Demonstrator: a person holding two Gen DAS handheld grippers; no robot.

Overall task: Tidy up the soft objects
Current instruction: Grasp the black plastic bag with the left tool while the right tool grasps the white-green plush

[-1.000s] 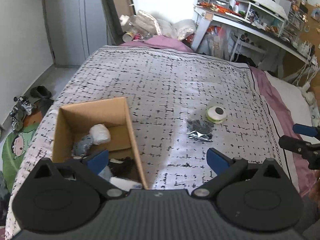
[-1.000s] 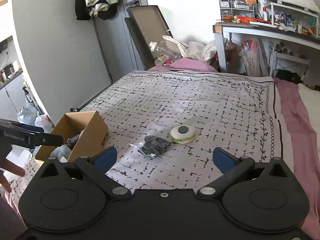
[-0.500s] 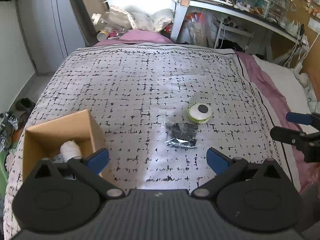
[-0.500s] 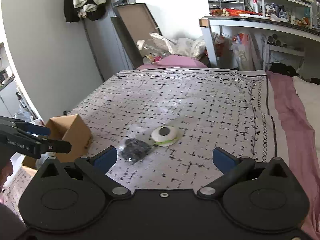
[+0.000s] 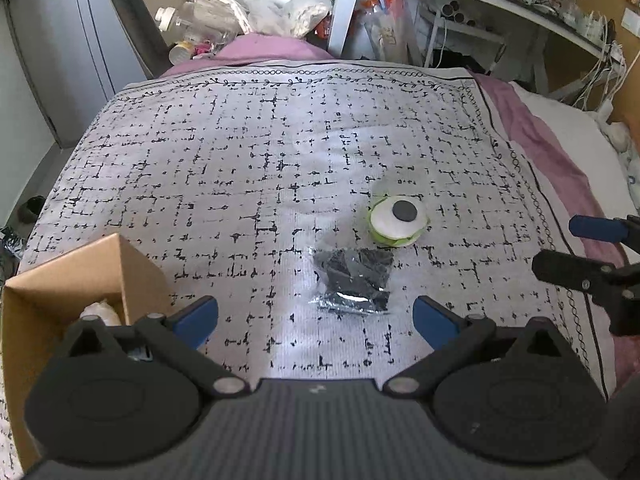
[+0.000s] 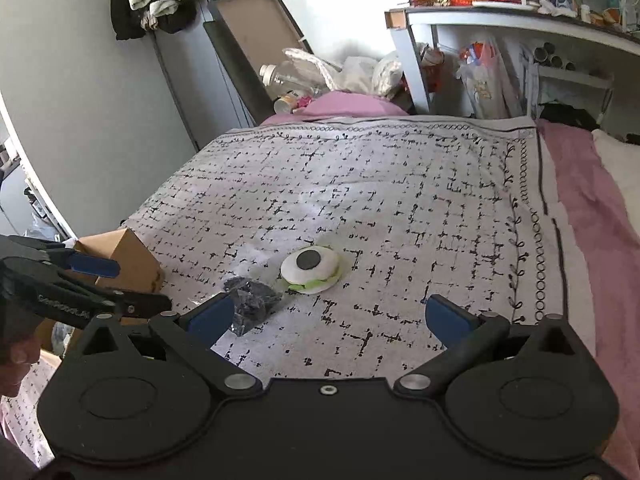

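Observation:
A round white and green soft toy with a black spot (image 5: 398,220) lies on the patterned bedspread, also in the right wrist view (image 6: 311,268). A clear bag of dark fabric (image 5: 354,278) lies just in front of it, also in the right wrist view (image 6: 251,303). My left gripper (image 5: 315,320) is open and empty, just short of the bag. My right gripper (image 6: 330,318) is open and empty, near the toy. An open cardboard box (image 5: 76,280) with soft items stands at the left.
The bedspread (image 5: 260,152) covers a bed with a pink sheet (image 6: 592,208) along the right edge. Bottles and bags (image 6: 320,76) pile up at the bed's far end. A cluttered desk (image 6: 520,20) stands beyond. The right gripper shows in the left wrist view (image 5: 592,252).
My left gripper has swung right, away from the box, and now faces the bag and toy. My right gripper has moved in closer to the toy.

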